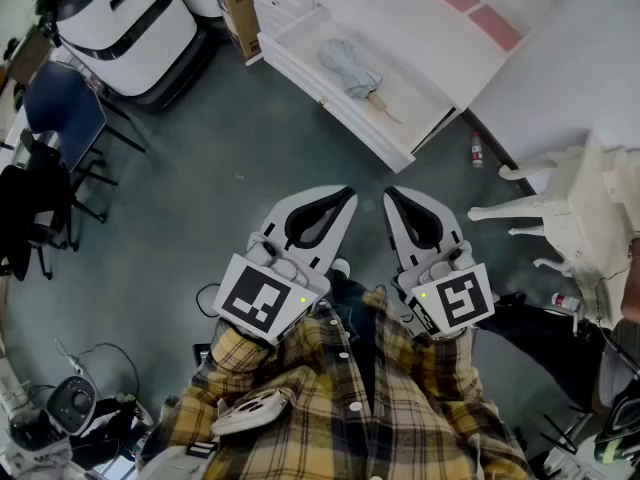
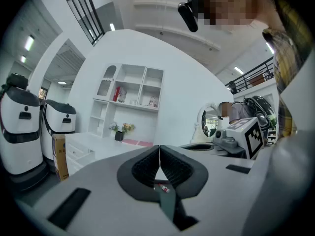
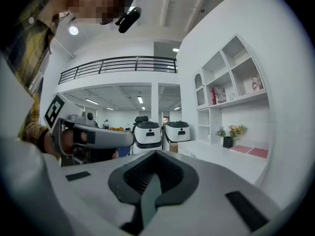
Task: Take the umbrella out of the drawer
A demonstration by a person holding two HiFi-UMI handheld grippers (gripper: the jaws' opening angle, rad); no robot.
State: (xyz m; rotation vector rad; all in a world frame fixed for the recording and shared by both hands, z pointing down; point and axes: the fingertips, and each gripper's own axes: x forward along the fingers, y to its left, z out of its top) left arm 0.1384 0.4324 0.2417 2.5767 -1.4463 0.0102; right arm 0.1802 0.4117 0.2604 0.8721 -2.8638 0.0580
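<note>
1. Looking steeply down on a grey floor, with an open white drawer (image 1: 340, 120) pulled out of a white cabinet near the top of the head view.
2. Inside the drawer, a folded pale blue-grey umbrella (image 1: 350, 68), lying about midway along the drawer's length, between its front and back walls, touched by nothing.
3. Long axis along the drawer's length: bunched fabric toward the left end, pale wooden handle (image 1: 385, 111) toward the right end and close to the front wall.
4. Left gripper (image 1: 347, 194) held low in front of a plaid shirt (image 1: 400, 408), well short of the drawer's front edge. In the left gripper view, jaws pressed together with nothing clamped between them.
5. Right gripper (image 1: 391, 195) just beside it, equally well apart from the drawer. In the right gripper view, jaws fully closed and empty.
6. Umbrella ahead of both sets of fingertips, beyond the front wall. Handle end almost straight ahead of the right gripper, so judged slightly the nearer hand; left gripper better lined up with the fabric end.
7. Retrieval judged not yet begun: likely needing a reach over the front edge, jaws opened, then closed across the umbrella's narrow width.
8. Elsewhere: a small bottle (image 1: 477, 150) on the floor off the drawer's right corner, and a white chair (image 1: 570, 213) at the right.
</note>
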